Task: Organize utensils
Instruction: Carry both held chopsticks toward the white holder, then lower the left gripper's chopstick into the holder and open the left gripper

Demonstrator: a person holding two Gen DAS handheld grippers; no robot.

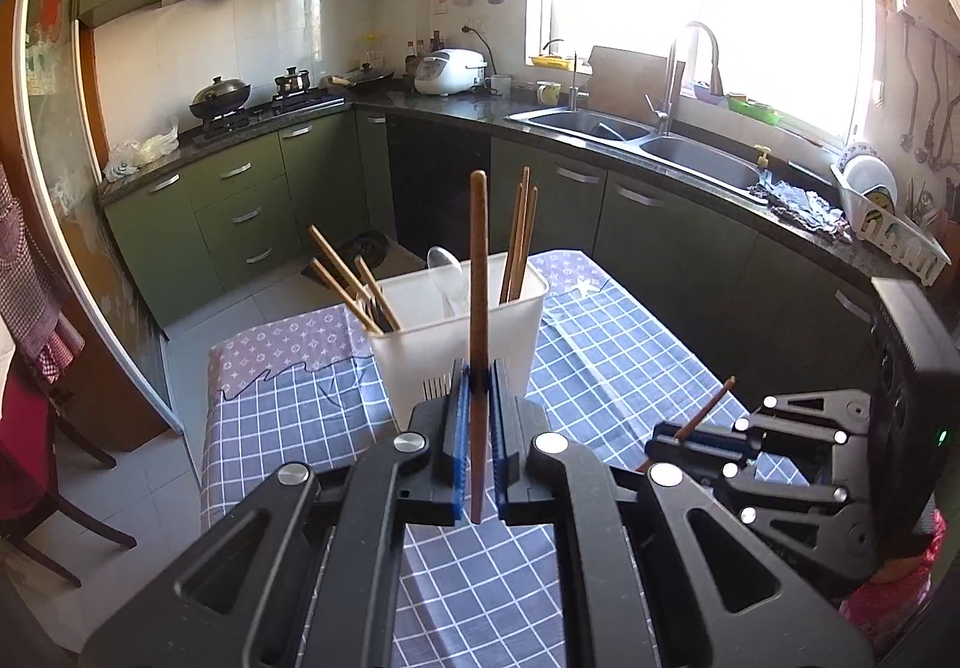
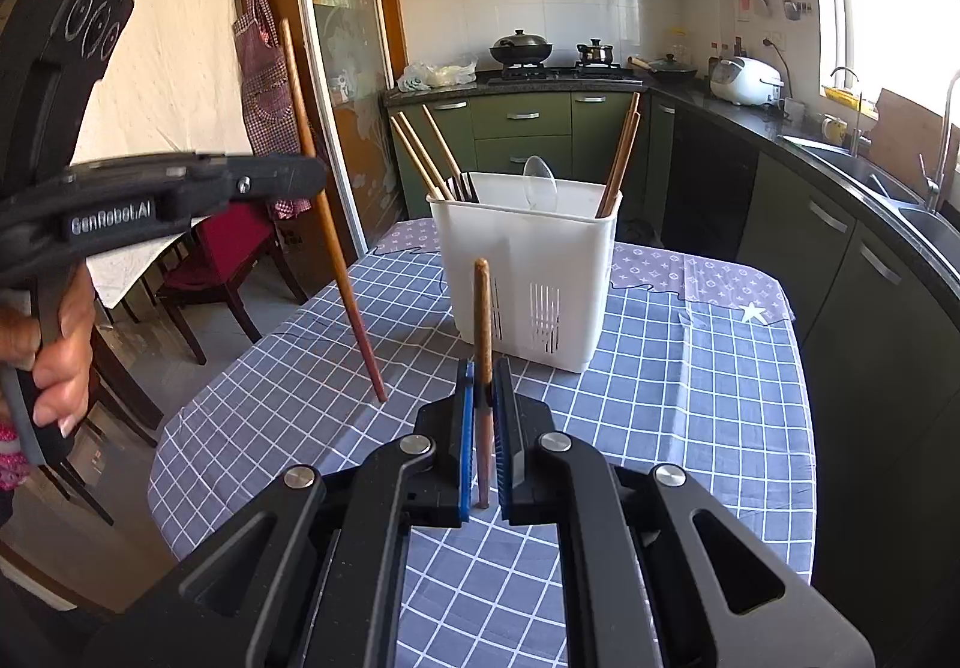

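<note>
A white utensil holder stands on the blue checked tablecloth. Several chopsticks and a clear spoon stand in it. My left gripper is shut on a brown chopstick, which is held nearly upright above the cloth, in front of the holder. My right gripper is shut on a second brown chopstick just short of the holder's slotted wall.
A person's hand holds the left gripper's handle. Dark chairs stand left of the table. Green cabinets, a sink and a dish rack line the counter beyond the table's far and right edges.
</note>
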